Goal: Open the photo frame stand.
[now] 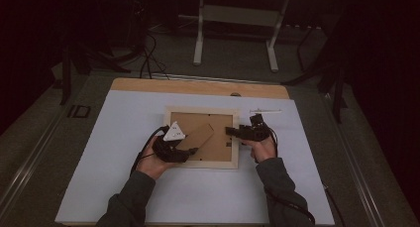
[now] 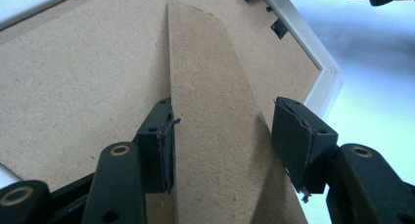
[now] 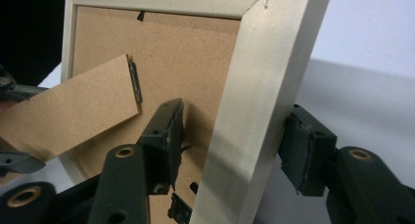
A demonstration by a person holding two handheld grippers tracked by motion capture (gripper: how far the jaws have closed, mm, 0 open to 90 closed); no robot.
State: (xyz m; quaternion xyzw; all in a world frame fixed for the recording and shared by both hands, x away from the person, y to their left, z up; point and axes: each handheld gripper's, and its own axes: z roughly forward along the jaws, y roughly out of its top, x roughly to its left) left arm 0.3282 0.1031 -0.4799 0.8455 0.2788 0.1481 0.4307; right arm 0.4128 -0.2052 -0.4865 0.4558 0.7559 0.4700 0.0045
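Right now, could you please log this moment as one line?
left gripper: astride stand flap | right gripper: astride frame rail | frame face-down on table

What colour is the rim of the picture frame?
Pale cream-white, the rim of the picture frame shows best in the right gripper view.

Picture frame (image 1: 202,162): pale wood, rectangular, laid face down on white mat (image 1: 124,187), near mat's centre, brown fibreboard back up. Easel stand (image 1: 198,137): brown fibreboard strip, hinged to back, swung out diagonally across back toward frame's left edge. Small black clips seen along frame's inner edge.
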